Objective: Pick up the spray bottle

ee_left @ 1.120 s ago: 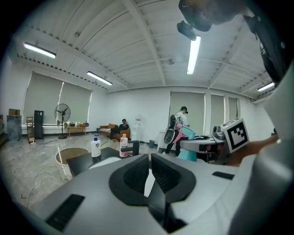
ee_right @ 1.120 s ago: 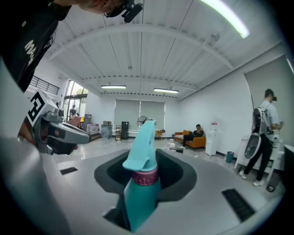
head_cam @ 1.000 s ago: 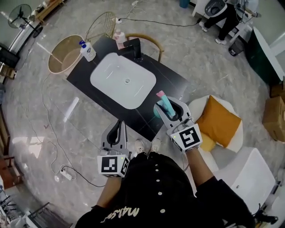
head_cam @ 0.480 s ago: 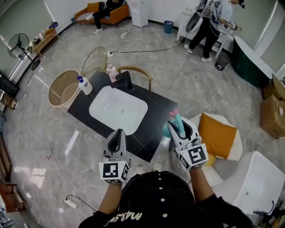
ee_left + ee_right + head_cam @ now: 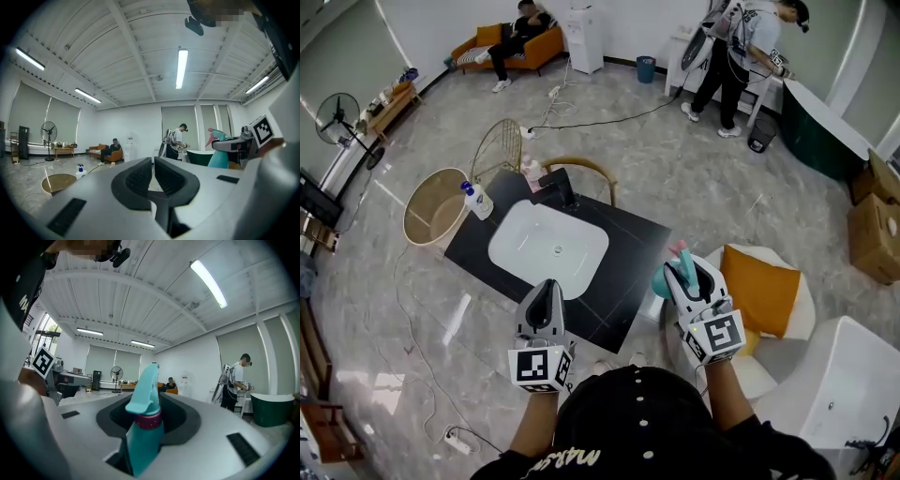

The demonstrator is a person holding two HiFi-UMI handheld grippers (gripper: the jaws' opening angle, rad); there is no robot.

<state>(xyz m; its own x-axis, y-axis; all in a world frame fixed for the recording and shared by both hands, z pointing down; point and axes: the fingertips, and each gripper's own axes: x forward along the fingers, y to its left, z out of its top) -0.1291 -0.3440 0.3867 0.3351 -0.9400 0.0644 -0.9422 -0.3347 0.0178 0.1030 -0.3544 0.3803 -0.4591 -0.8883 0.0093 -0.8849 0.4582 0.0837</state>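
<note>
The teal spray bottle (image 5: 666, 278) with a pink trigger top hangs in the air beside the table's near right corner, upright between the jaws of my right gripper (image 5: 686, 266), which is shut on it. In the right gripper view the bottle's neck and teal nozzle (image 5: 145, 405) fill the gap between the grey jaws. My left gripper (image 5: 547, 287) hovers over the table's near edge, jaws together with nothing in them. The left gripper view shows its fingers (image 5: 140, 174) closed, and the bottle (image 5: 218, 151) held at the right.
A black table (image 5: 635, 242) carries a white basin (image 5: 548, 248), a black faucet (image 5: 560, 187) and a white pump bottle (image 5: 477, 201). A round tan basket (image 5: 433, 208) stands at its far left. A white seat with an orange cushion (image 5: 757, 286) is at my right. Cables cross the floor.
Both grippers have risen and drawn back from the table. The right one has carried the spray bottle rightward, off the table's edge. The head view now takes in more of the room.
</note>
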